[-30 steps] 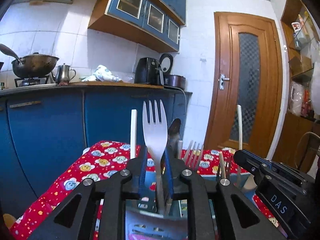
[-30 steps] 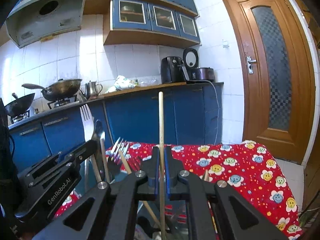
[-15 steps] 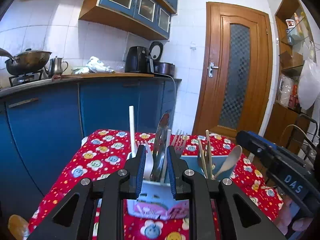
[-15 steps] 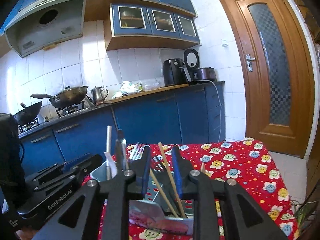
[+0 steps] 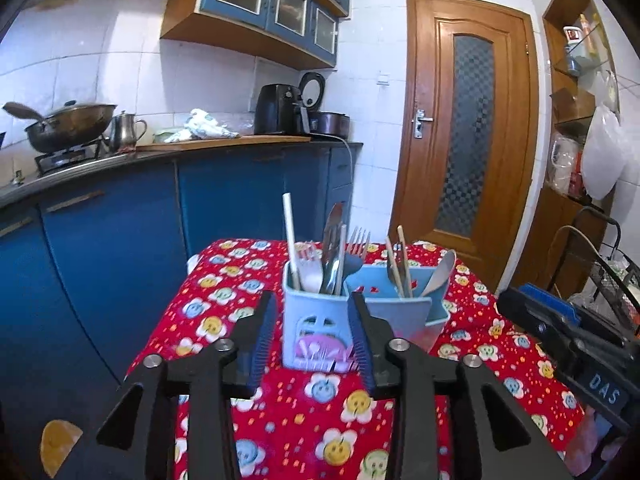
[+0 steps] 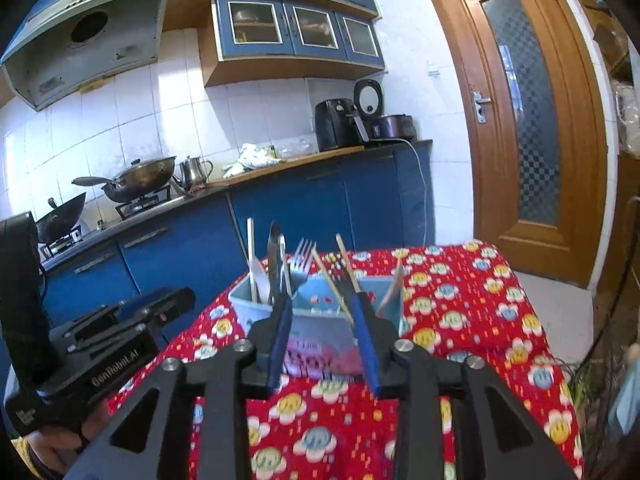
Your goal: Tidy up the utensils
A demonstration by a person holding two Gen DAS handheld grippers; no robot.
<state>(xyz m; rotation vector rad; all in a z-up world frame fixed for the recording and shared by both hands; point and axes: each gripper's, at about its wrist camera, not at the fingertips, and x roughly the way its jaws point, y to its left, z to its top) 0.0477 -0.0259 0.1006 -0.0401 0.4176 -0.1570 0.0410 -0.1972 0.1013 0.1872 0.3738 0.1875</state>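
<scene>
A light blue utensil holder [image 5: 316, 332] [image 6: 250, 308] stands on the table's red flowered cloth [image 5: 224, 320]. Its left compartment holds a white stick [image 5: 289, 232], a white plastic fork [image 5: 312, 270], a knife [image 5: 332, 232] and a metal fork [image 5: 359, 240]. Wooden chopsticks [image 5: 400, 264] [image 6: 344, 264] and a spoon [image 5: 442, 276] stand in the right compartment. My left gripper [image 5: 312, 300] hovers in front of the holder, jaws opening, nothing between them. Beside it, my right gripper [image 6: 320, 304] is likewise back from the holder, jaws opening and empty.
Blue base cabinets [image 5: 120, 240] run behind the table, with a wok [image 5: 68, 124], a kettle [image 5: 126, 132] and an air fryer [image 5: 280, 108] on the counter. A wooden door [image 5: 464, 140] is at the back right, with a wire rack [image 5: 612, 280] near the table's right side.
The left gripper let go of the white plastic fork and the right one of a wooden chopstick; both utensils now stand in the holder. Both grippers drew back and spread their jaws.
</scene>
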